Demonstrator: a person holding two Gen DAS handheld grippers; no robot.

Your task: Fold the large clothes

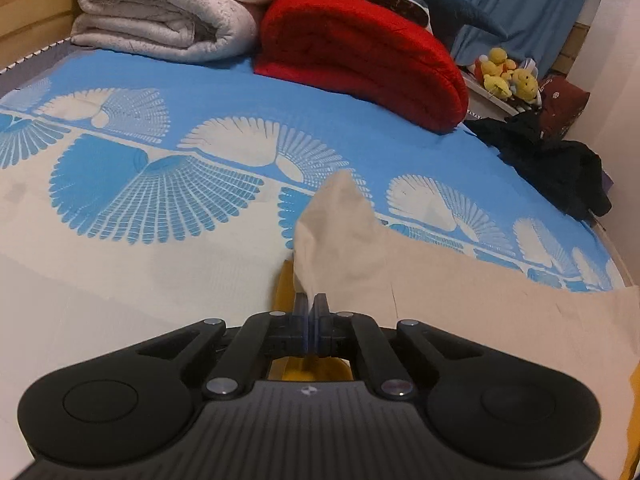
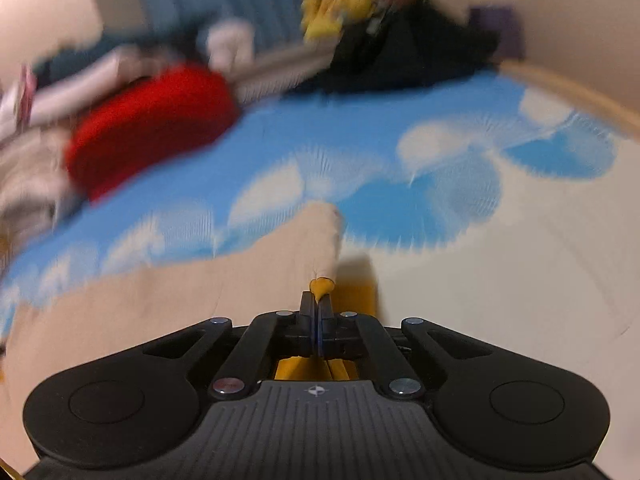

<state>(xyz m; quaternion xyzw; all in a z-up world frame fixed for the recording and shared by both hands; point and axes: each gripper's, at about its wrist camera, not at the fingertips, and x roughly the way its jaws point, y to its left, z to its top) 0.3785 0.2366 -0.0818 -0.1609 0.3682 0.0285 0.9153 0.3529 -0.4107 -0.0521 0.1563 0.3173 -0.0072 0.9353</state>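
Observation:
A large beige garment [image 1: 460, 292] with a yellow inner side lies across the bed's blue and white fan-patterned sheet [image 1: 160, 184]. My left gripper [image 1: 312, 300] is shut on one beige corner, which stands up in a peak above the fingers. The garment stretches off to the right from there. In the right wrist view, which is motion-blurred, my right gripper [image 2: 318, 300] is shut on another corner of the garment [image 2: 200, 280], with a yellow fold poking out between the fingertips. The cloth runs off to the left.
A folded white blanket [image 1: 168, 12] and a red folded quilt [image 1: 360, 52] lie at the head of the bed. A pile of dark clothes [image 1: 552, 160] sits at the right edge. Yellow plush toys [image 1: 508, 76] sit on a shelf beyond. A wooden bed frame [image 2: 580, 96] borders the sheet.

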